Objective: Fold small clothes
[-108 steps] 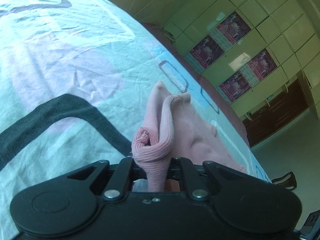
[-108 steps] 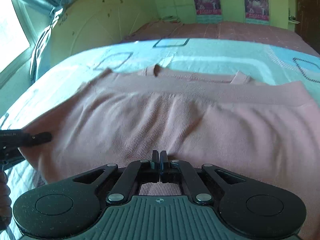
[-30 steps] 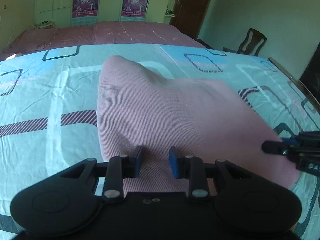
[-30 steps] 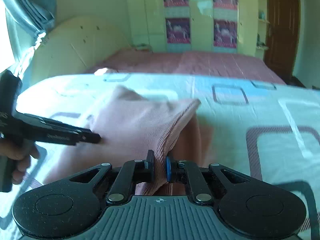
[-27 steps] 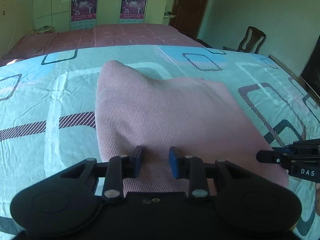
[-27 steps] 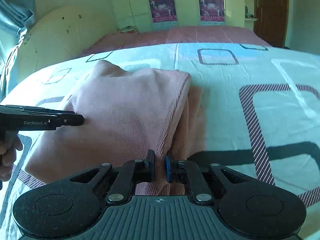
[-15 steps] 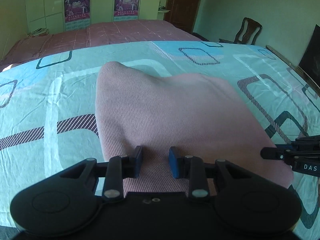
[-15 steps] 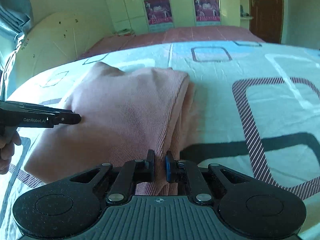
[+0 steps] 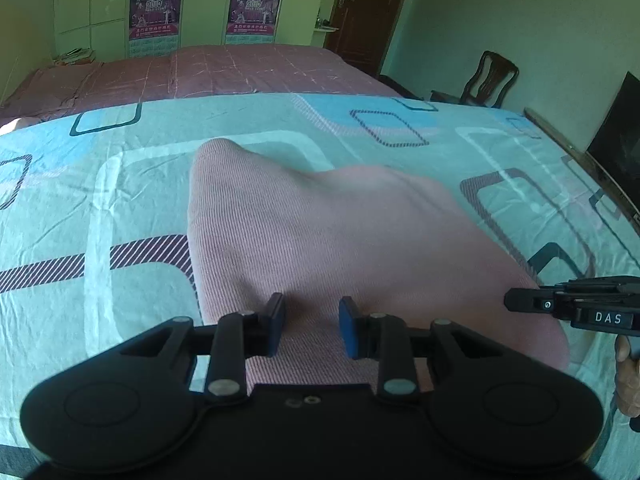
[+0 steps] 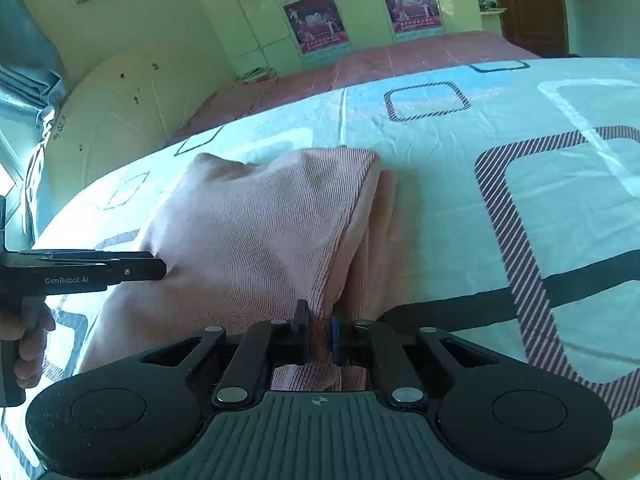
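Left hand-held gripper point(image 9: 312, 328): matte black housing, two round side lobes, silver pivot screws on linkage arms, blue pads on fingers point(image 9: 347, 332). White "GenRobot.AI" lettering along side.
Right hand-held gripper point(image 10: 319, 336): black lobes, ribbed grey centre plate with crosshair mark, silver screws, white "DAS" lettering on side.

A pink ribbed knit garment point(image 9: 320, 240) is lying folded on the bed point(image 9: 120, 184), over its pale blue sheet with rounded-square patterns. It is sitting doubled over in layers, the top layer's hemmed edge point(image 10: 352, 216) running along the side where a lower layer is peeking out. One far corner is bulging up into a soft hump; the rest is resting fairly flat, its near edge lying toward the bed's near side.
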Available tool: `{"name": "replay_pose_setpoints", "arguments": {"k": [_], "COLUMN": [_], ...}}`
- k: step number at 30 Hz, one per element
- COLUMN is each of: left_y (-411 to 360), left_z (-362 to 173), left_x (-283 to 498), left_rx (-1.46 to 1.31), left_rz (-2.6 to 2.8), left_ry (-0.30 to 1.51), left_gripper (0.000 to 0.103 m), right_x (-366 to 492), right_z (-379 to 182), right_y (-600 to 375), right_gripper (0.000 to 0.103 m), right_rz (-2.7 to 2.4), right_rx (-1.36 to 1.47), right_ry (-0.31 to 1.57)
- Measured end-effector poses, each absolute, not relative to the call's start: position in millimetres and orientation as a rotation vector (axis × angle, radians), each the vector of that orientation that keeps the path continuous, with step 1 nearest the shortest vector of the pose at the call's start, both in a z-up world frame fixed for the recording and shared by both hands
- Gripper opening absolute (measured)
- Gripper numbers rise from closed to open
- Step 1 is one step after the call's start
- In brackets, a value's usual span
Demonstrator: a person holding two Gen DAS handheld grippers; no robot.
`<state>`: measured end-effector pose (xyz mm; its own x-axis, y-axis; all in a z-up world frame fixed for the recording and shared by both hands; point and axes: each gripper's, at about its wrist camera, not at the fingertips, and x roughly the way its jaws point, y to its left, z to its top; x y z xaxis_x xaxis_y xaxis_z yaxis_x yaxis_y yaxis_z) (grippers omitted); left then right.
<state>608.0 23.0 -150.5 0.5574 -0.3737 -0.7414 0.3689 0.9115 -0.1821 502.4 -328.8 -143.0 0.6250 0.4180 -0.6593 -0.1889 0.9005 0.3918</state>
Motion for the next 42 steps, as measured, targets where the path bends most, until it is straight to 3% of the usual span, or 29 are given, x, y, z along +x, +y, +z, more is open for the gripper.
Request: {"name": "replay_pose_setpoints", "arguments": {"k": [10, 12, 13, 17, 21, 29, 35, 42], "left_y": [11.8, 20.2, 24.0, 28.3, 16.2, 4.7, 16.4, 17.3], "left_z": [-147.2, -138.9, -136.9, -140.5, -172.2, -180.5, -147.5, -148.5], "left_x": [611.9, 619.5, 627.4, 668.3, 700.1, 695.2, 647.1, 563.7], "left_rx": [0.061, 0.052, 0.040, -0.009, -0.066, -0.036, -0.021, 0.075], "left_rz": [-0.439, -0.427, -0.424, -0.431, -0.496, -0.472, -0.505, -0.488], "left_ry": [0.871, 0.809, 0.795, 0.790, 0.915, 0.896, 0.826, 0.817], "left_gripper": [0.031, 0.035, 0.035, 0.034, 0.033, 0.035, 0.034, 0.031], "right_x": [506.0, 503.5, 505.9, 542.8, 590.4, 595.3, 560.6, 487.6], "right_z": [-154.6, -141.2, -132.7, -119.2, -146.0, -166.4, -130.2, -122.4], "right_y": [-329.2, -336.8, -339.8, -330.7, -305.4, -306.7, -307.8, -286.9], "right_gripper": [0.009, 0.022, 0.022, 0.022, 0.022, 0.022, 0.022, 0.022], "right_rz": [0.333, 0.286, 0.263, 0.294, 0.317, 0.291, 0.348, 0.457], "right_rx": [0.265, 0.266, 0.260, 0.249, 0.164, 0.095, 0.119, 0.009], "right_ry": [0.875, 0.815, 0.777, 0.728, 0.844, 0.854, 0.808, 0.837]}}
